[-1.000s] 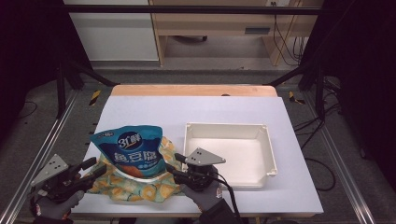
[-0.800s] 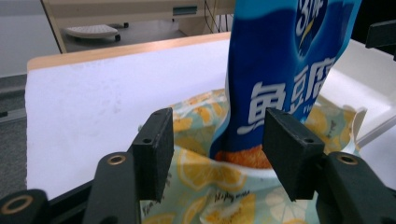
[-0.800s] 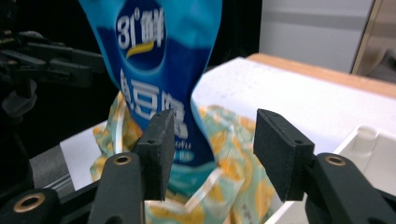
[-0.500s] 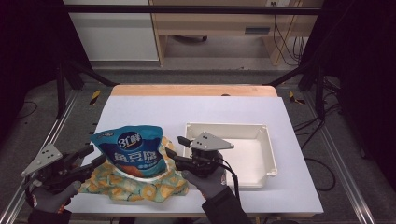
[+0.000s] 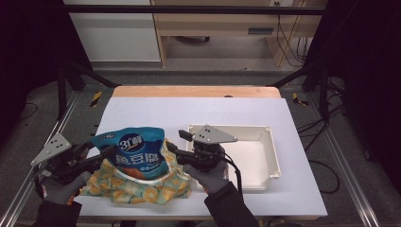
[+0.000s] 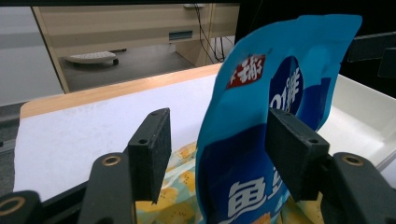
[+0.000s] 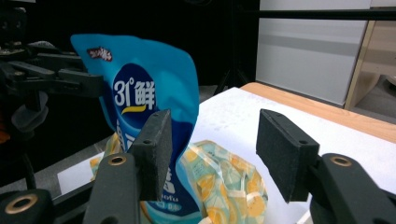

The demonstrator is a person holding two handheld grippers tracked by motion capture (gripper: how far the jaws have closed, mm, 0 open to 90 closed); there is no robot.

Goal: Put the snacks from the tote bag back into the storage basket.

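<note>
**mod_tom:** So where was the snack pouch (image 5: 135,153) at that point? Couldn't work it out from the overhead shot.

**pixelgrub:** It was standing more or less upright near the front left of the white table (image 5: 198,113), sat in a patterned cloth (image 5: 142,189) with yellow and teal rings that was bunched up around its base. Blue pouch, white lettering, top edge curling over a bit. The white tray (image 5: 265,156) was just to its right.

**mod_tom:** And the claws? Was either of them pinching it?

**pixelgrub:** Nope, as far as I could tell. The left gripper (image 5: 101,156) was on the pouch's left side, jaws spread. They'd just been opening. In the left gripper view (image 6: 215,154) the pouch's edge sat between the two pads, close to the right-hand one, but with a clear gap to the other pad, so no squeeze.

**mod_tom:** Right one?

**pixelgrub:** The right gripper (image 5: 171,147) was on the other side, between pouch and tray, jaws also apart and also just been opening. In the right gripper view (image 7: 212,149) the pouch showed behind the left pad, with bare table and cloth in the gap. Nothing was clamped.

**mod_tom:** Hands?

**pixelgrub:** Grey gloves, dark sleeves, coming in from the bottom edge.
</note>
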